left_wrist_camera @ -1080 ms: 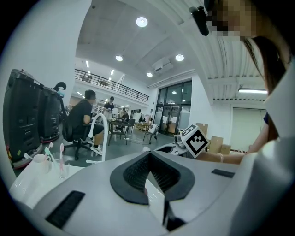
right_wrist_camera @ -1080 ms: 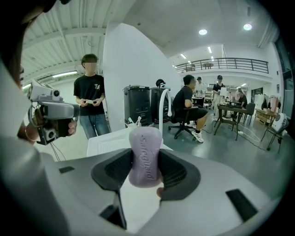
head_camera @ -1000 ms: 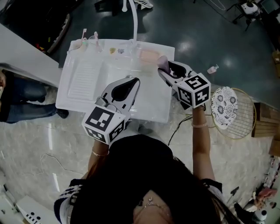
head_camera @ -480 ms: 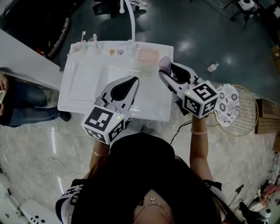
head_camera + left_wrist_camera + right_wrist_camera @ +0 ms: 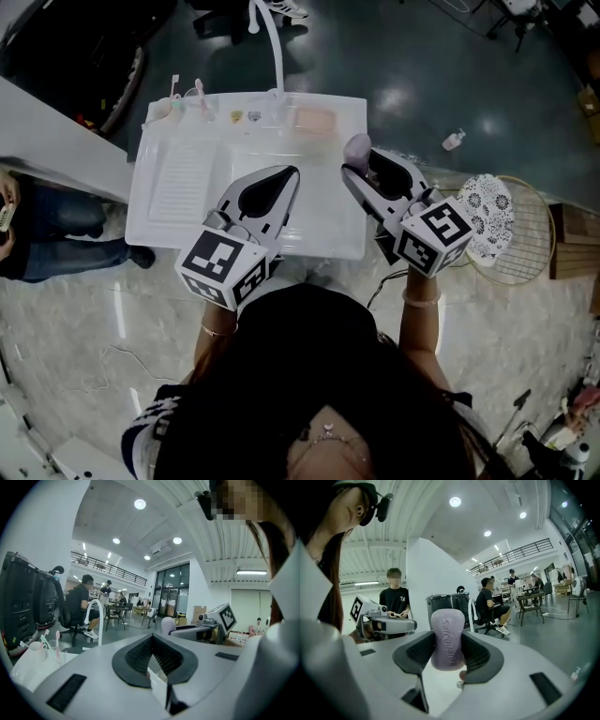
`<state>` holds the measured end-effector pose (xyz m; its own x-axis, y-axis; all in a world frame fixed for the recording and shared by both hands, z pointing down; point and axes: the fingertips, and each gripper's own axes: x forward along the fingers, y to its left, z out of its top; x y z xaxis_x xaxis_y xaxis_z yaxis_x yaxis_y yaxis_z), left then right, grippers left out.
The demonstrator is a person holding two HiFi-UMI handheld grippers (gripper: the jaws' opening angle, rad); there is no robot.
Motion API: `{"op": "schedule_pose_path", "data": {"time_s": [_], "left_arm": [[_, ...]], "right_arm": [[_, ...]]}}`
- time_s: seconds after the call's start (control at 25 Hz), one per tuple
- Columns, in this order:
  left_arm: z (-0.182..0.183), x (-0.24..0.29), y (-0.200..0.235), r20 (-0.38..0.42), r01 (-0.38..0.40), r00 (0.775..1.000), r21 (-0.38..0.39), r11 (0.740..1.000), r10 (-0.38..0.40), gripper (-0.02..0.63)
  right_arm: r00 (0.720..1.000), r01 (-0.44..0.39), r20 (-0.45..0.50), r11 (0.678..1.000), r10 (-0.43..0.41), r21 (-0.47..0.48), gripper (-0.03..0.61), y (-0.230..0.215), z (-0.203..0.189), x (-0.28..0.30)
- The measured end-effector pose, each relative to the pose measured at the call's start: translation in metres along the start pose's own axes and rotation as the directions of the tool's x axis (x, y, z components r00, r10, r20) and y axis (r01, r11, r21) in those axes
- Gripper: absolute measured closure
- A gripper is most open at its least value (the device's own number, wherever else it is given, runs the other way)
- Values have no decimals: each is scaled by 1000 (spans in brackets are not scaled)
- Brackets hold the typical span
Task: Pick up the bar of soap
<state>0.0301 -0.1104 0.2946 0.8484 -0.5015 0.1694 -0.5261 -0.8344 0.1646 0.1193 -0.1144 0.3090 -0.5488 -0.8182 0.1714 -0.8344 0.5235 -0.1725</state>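
Soap bar (image 5: 447, 639) in right gripper (image 5: 366, 169)

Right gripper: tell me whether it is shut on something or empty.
Shut on the bar of soap; the right gripper presses it from both sides.

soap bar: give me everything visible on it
Pale lilac soap bar, a smooth rounded oblong with "Safeguard" embossed lengthwise. It stands on end, clamped by its long sides in the right claw, upper half sticking out past the pads. The head view shows it held over the right edge of the white sink; nothing but the claw seems to touch it.
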Motion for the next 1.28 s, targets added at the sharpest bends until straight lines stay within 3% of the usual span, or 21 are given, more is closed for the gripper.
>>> {"op": "schedule_pose_path", "data": {"time_s": [0.56,0.76,1.28], "left_arm": [[4,-5,5,16,-2,1000,-12,1000,2,607],[7,-5,8,23,3,1000,-18,1000,-2,607],[8,-4,10,21,9,1000,-33,999,-8,607]], "right_arm": [[992,36,123,998,-41,48,390,20,17,-20],[989,63,127,997,-70,55,390,20,18,-22],[990,46,128,997,-53,55,391,22,19,-13]]}}
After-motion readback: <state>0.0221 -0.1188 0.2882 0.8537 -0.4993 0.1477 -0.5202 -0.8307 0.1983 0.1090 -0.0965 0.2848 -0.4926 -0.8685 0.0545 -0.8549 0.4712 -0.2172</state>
